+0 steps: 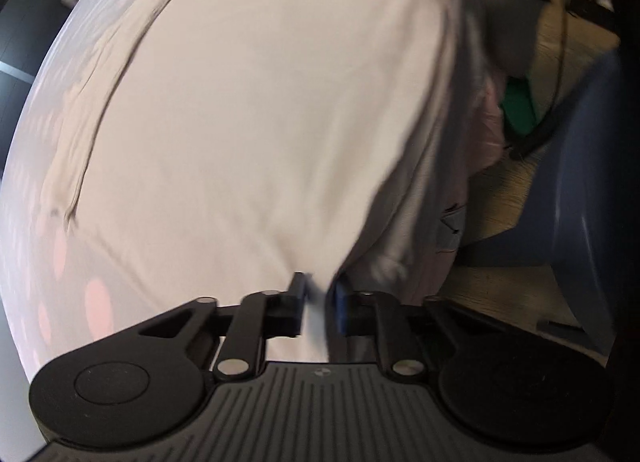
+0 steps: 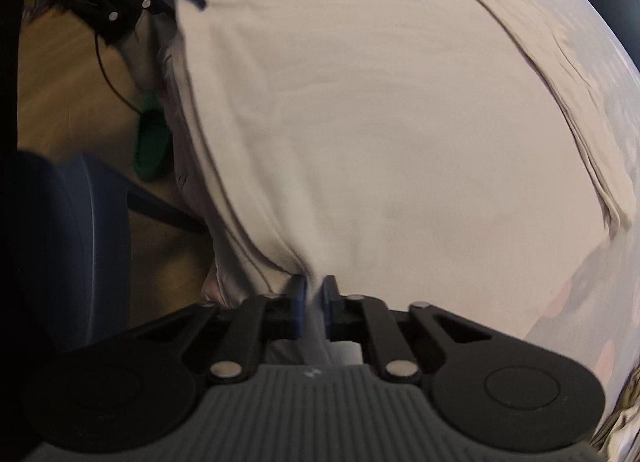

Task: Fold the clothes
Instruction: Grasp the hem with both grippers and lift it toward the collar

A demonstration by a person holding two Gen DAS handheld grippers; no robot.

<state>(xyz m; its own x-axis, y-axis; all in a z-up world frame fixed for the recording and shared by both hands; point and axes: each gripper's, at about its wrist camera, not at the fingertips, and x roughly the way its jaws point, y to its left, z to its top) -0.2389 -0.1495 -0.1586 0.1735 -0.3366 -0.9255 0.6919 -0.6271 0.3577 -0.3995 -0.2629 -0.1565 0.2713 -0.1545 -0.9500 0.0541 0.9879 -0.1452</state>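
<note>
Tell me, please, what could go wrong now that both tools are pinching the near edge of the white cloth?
1. The left tool and the right tool each pinch only a small bunch of the cloth, so the hem may slip out when lifted.
2. The near edge hangs over the bed side, so a dropped corner could slide towards the floor.
3. The side fold looks loose and may open.

My black left claw (image 1: 318, 302) and right claw (image 2: 314, 304) had blue-edged pads. The garment (image 1: 260, 121) was plain off-white. The bedsheet (image 1: 48, 221) beneath was pale lilac with pink spots. A green object (image 2: 152, 141) lay on tan flooring (image 2: 60, 81).
</note>
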